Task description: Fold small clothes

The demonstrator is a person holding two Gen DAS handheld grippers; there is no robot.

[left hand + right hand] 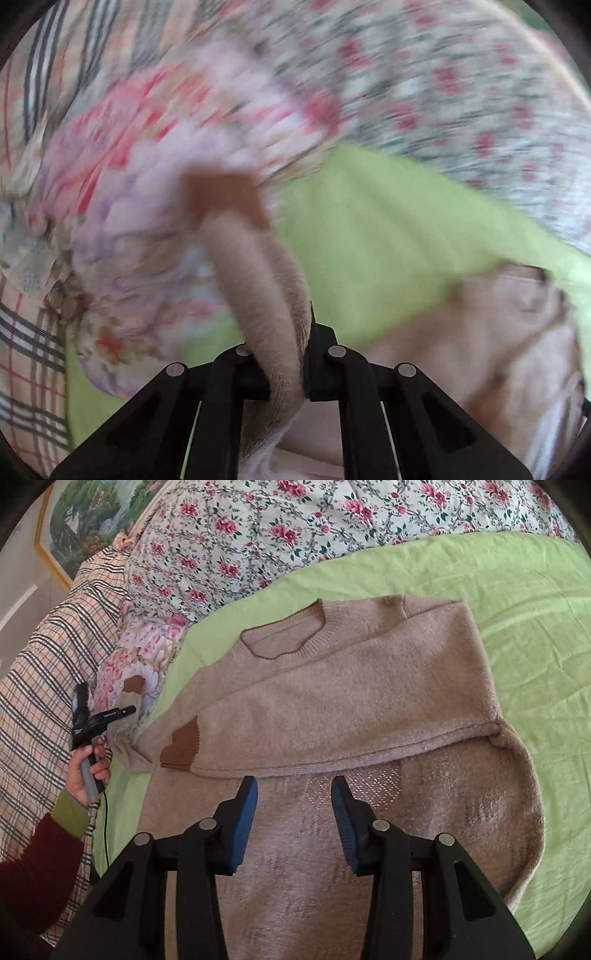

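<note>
Sweater: a beige knitted sweater (332, 709) with brown cuffs and a brown-edged round neck lies flat on the light green sheet (517, 602), in the middle of it, neck toward the far edge.
Folded sleeve: one sleeve lies across the chest, and its brown cuff (181, 747) ends near the left side of the body.
Other sleeve: the second sleeve (258, 280) is lifted off the sheet at the left edge; its brown cuff (225, 197) hangs beyond the tongs, over the pink flowered pillow (140, 206).
Left gripper: the black left gripper (291, 373) has its tongs clamped together on this lifted sleeve, and the knit bulges out on both sides of them. The left wrist view is blurred.
Left hand: seen from the right wrist view, the hand (83, 771), in a dark red sleeve with a green cuff, holds the grey handle at the left edge of the sheet.
Right gripper: the right gripper (294, 794) with blue pads hovers over the lower part of the sweater body, tongs apart, with nothing between them.
Around: a white rose-print cover (258, 528) lies along the far edge and a checked blanket (48, 657) at the left.
</note>
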